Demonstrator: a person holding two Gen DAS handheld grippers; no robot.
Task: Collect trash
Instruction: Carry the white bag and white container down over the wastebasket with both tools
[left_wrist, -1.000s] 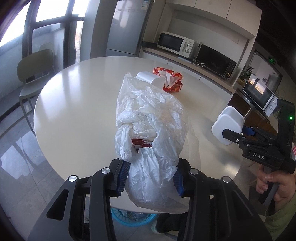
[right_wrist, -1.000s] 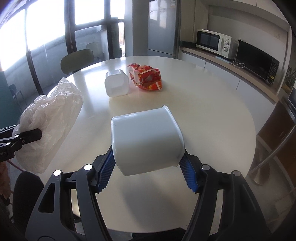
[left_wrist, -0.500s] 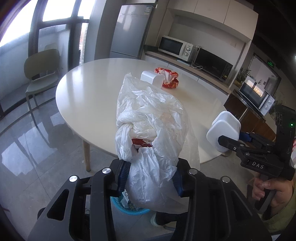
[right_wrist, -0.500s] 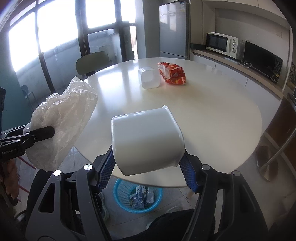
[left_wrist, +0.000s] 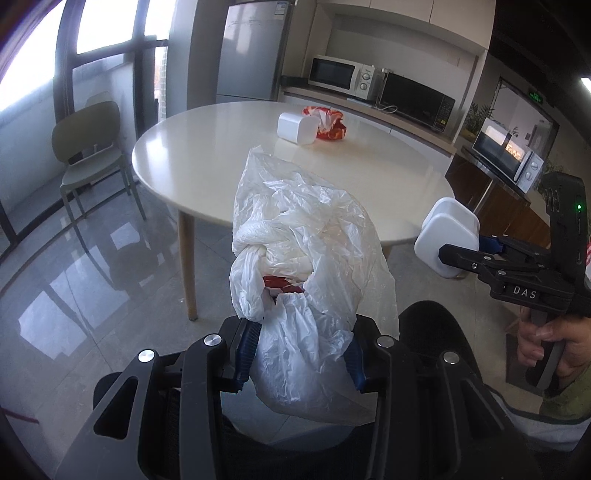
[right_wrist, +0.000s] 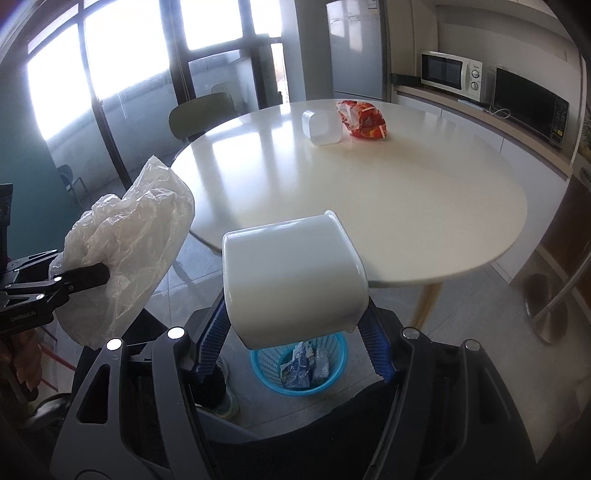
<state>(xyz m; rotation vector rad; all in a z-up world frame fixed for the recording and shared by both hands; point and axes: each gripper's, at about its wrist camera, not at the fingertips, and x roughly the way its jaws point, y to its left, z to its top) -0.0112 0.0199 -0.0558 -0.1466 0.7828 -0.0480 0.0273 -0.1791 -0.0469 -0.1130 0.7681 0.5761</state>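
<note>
While both grippers hang off the near edge of the round table (right_wrist: 369, 192), each is loaded. Left gripper (left_wrist: 301, 356) has its blue pads clamped on a crumpled white plastic bag (left_wrist: 306, 258), w/ a red scrap showing thru a gap in the knot. Right gripper (right_wrist: 293, 332) is clamped on a white plastic container (right_wrist: 291, 277), tipped on its side, directly above a blue trash basket (right_wrist: 264, 373) on the floor just off the table's near edge; wrappers already inside. On the table's far side lie another white container (right_wrist: 321, 127) & a red-orange snack bag (right_wrist: 364, 120), touching.
</note>
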